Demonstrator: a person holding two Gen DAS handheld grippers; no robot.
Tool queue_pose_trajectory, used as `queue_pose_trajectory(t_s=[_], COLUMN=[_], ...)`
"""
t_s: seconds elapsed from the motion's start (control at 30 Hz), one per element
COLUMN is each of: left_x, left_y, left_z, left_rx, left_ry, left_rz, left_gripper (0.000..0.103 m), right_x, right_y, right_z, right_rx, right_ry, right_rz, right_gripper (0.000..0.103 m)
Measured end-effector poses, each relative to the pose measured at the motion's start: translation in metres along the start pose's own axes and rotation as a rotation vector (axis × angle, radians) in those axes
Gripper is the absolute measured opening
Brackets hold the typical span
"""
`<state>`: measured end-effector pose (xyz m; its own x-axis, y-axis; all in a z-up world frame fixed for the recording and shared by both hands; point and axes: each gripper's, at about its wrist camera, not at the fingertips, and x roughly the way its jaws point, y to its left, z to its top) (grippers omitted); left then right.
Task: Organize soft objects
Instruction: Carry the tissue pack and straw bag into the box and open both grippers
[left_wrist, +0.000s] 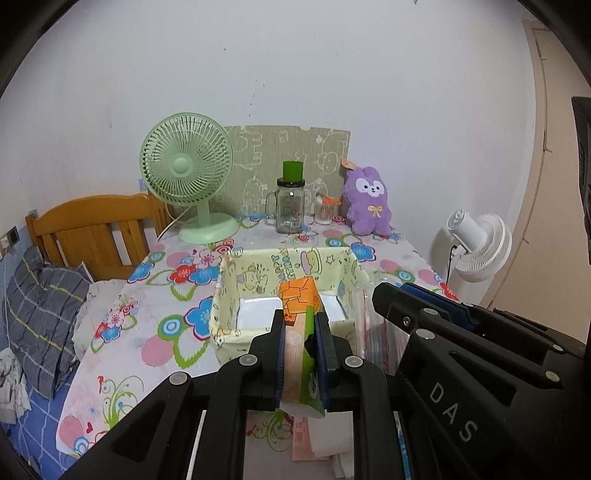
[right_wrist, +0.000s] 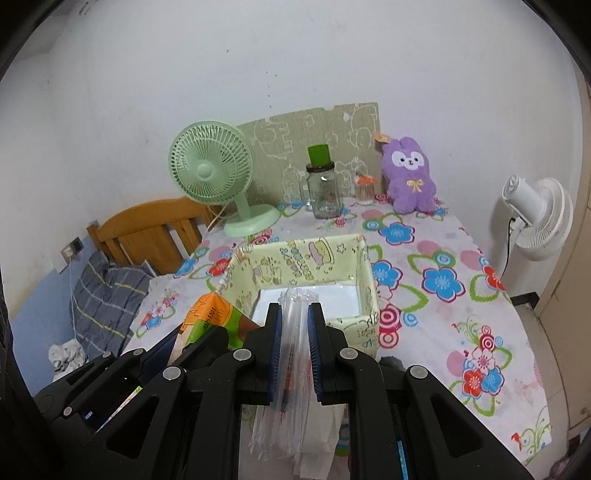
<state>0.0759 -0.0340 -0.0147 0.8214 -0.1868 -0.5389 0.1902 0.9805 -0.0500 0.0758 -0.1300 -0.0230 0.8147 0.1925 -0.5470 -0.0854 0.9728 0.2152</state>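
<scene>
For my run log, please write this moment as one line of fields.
left gripper: shut on tissue pack | right gripper: shut on clear plastic bags | both before fabric box, box looks empty

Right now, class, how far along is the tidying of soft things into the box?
Done: nothing, the box looks empty. In hand: left claw grips a tissue pack, right claw a clear bag, both near the box. Left: drop both in; the plush still sits behind.

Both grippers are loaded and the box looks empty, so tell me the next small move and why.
Probably carry the left gripper, shut on the orange-green tissue pack, forward over the yellow fabric box and lower it; the box lies directly ahead. The right gripper holds its clear plastic packet alongside.
</scene>
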Motion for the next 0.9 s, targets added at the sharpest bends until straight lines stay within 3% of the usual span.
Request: queue_pose_trajectory(t_s=[0.43, 0.9], left_x=[0.013, 0.053], left_y=[0.005, 0.008], left_z=[0.021, 0.044], left_rx=[-0.006, -0.021], left_ry=[-0.017, -0.011], left_rz=[0.011, 0.011], left_gripper=[0.012, 0.012], right_x=[0.012, 0.052], right_y=[0.000, -0.013], right_z=[0.022, 0.049], right_rx=[-0.012, -0.019], right_ry=[-0.020, -0.018], right_rz=[-0.002, -0.007], right_gripper=[0.017, 0.017])
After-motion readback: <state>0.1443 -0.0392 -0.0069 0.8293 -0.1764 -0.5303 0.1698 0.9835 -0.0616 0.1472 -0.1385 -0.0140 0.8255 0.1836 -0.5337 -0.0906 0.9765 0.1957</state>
